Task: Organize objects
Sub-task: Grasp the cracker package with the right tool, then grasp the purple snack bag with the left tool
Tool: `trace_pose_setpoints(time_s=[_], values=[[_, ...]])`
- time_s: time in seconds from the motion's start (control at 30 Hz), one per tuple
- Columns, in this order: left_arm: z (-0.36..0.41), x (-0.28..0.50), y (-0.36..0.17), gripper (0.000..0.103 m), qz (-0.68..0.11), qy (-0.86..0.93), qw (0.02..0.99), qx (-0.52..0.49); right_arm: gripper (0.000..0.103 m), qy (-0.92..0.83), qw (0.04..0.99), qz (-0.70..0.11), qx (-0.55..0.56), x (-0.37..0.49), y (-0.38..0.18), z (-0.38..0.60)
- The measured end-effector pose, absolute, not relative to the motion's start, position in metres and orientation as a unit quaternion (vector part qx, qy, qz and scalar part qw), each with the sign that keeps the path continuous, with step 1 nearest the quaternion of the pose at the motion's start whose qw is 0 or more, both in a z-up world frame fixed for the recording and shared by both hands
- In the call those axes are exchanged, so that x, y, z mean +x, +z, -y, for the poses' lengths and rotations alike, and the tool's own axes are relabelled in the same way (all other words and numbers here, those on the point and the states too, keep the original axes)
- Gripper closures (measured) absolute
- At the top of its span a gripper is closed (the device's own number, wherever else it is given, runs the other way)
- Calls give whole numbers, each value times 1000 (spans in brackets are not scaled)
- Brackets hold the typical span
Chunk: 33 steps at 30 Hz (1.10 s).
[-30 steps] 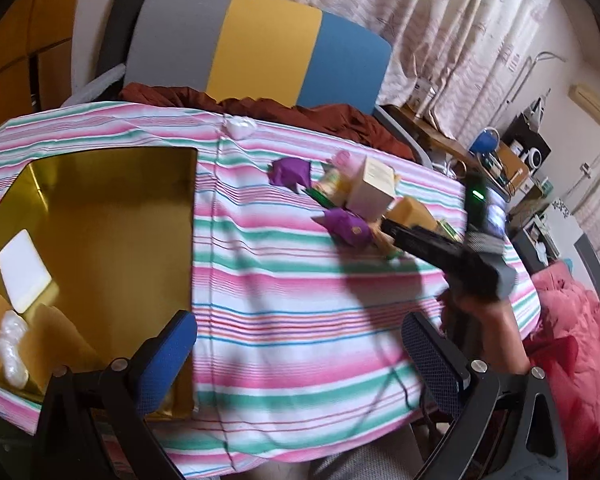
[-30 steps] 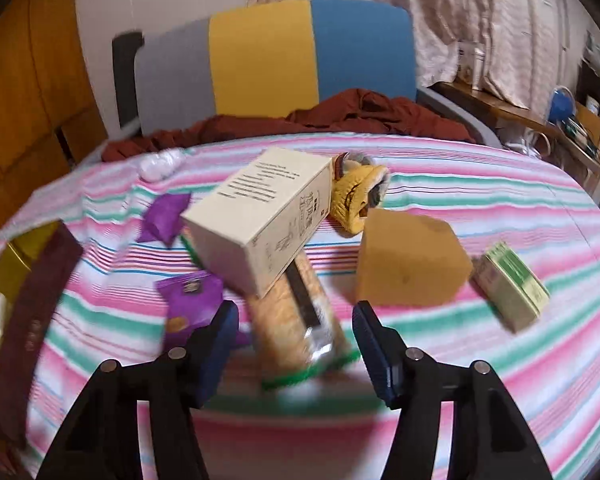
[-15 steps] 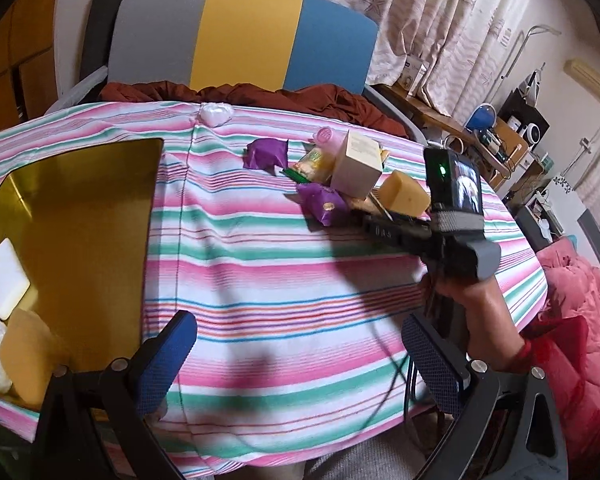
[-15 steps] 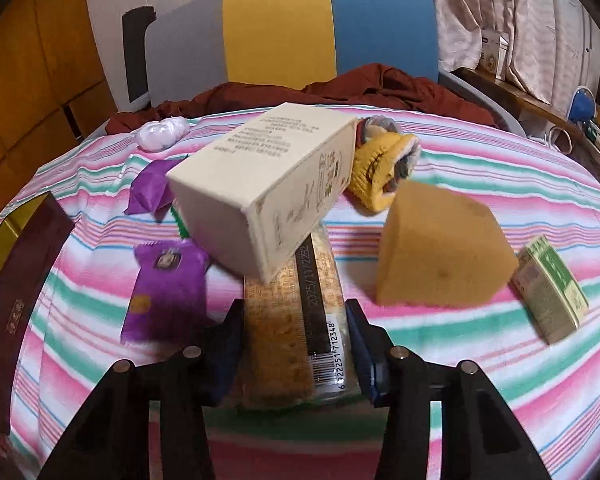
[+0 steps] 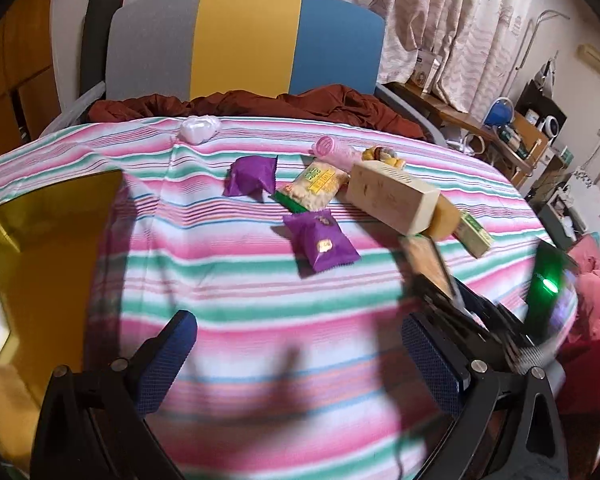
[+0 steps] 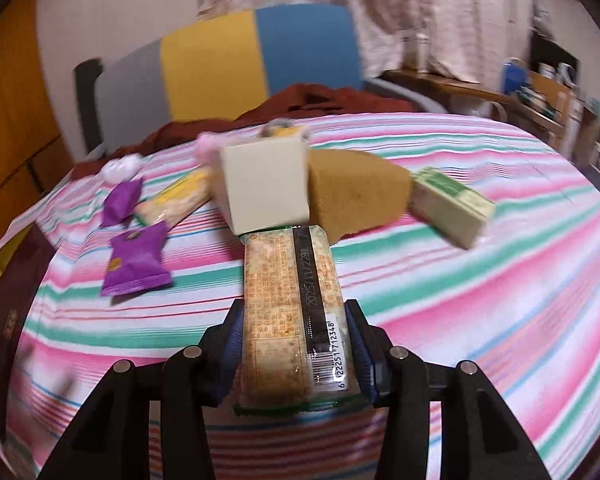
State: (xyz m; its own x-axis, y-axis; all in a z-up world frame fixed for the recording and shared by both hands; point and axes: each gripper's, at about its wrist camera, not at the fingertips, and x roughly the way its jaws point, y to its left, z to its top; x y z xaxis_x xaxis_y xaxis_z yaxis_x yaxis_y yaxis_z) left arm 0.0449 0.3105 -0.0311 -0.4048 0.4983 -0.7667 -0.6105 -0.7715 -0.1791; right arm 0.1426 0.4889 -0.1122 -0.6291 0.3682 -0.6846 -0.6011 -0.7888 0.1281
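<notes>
On the far left of my left claw's view sits the gold tray [image 5: 52, 240], its rim against the striped tablecloth [image 5: 240, 300]. My left gripper [image 5: 296, 354] hangs over bare cloth, its blue pads spread wide with nothing between them. Beyond it lie a white crumpled wad [image 5: 199, 129] near the far edge, a purple packet [image 5: 250, 176], a yellow-green snack bag [image 5: 314, 184] and a second purple packet [image 5: 320, 242] nearer to me. To their right the cream box [image 5: 392, 198] is tipped up on one end, a pink roll [image 5: 332, 150] lies behind it and a tan sponge block [image 5: 446, 222] touches its right side. A small green carton [image 5: 474, 234] lies just beside the block. At the right edge my other tool comes in, blurred.

From my right claw's view, a dark brown board [image 6: 16, 300] lies at the left, then the purple packets and the snack bag. In the middle my right gripper [image 6: 296, 344] has just been closing on the cracker pack [image 6: 290, 312]; the blue fingers [image 6: 356, 344] now press both long sides of its near end, and I am gripping it. The pack's far end reaches under the tilted cream box [image 6: 264, 184]. The sponge block [image 6: 356, 196] and the green carton [image 6: 452, 204] follow on the right, lying on the cloth.
</notes>
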Motion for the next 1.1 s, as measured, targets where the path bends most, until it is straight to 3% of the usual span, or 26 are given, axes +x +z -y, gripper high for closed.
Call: trace_pose_setpoints(time_s=[0.33,0.43,0.57,0.67,0.8,0.87,1.1], values=[[-379,-3,-62,3,-67,843,280,-454,55,888,291,-201,-293,162,-116,-490],[-394,-9,-70,12,-81,840,278,-458,55,889,290,-202,-290,163,-117,-491],[-398,-16,-86,37,-82,836,284,-462,54,890,289,-203,-288,164,-118,-491],[-392,-11,-90,46,-92,853,290,-425,54,890,289,-203,-288,164,-118,-491],[-380,-16,-92,44,-63,847,314,-425,54,890,291,-201,-288,164,-118,-491],[-374,-17,-92,53,-56,848,318,-422,54,890,292,-200,-288,164,-118,-490],[-361,-6,-93,53,-65,849,333,-405,55,891,293,-196,-288,163,-117,-488]])
